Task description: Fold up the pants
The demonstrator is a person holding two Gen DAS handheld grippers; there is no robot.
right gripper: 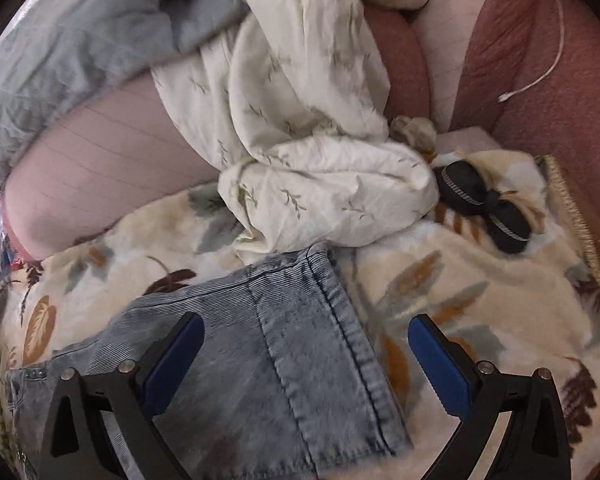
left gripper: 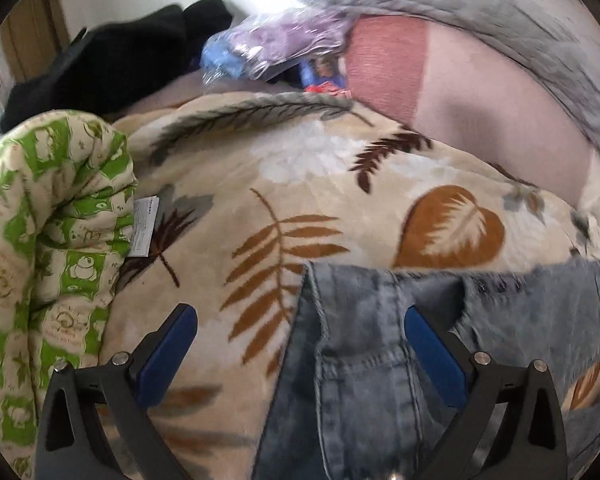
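Note:
Light blue denim pants (left gripper: 360, 380) lie on a cream blanket with leaf prints (left gripper: 260, 184). In the left wrist view their upper edge and a frayed, torn part (left gripper: 540, 300) reach to the right. My left gripper (left gripper: 300, 312) hovers open just above the pants' left edge, with nothing between its blue pads. In the right wrist view a hemmed corner of the pants (right gripper: 284, 320) lies flat on the same blanket (right gripper: 480, 320). My right gripper (right gripper: 306, 320) is open over that corner, with its left pad above denim and its right pad above blanket.
A green-and-cream quilt (left gripper: 40, 260) is bunched at the left, dark clothes (left gripper: 112, 64) and a plastic bag (left gripper: 268, 40) lie behind. A crumpled cream sheet (right gripper: 308, 132) and a black bow-shaped item (right gripper: 484, 204) lie past the pants. A white cable (right gripper: 540, 80) rests on reddish bedding.

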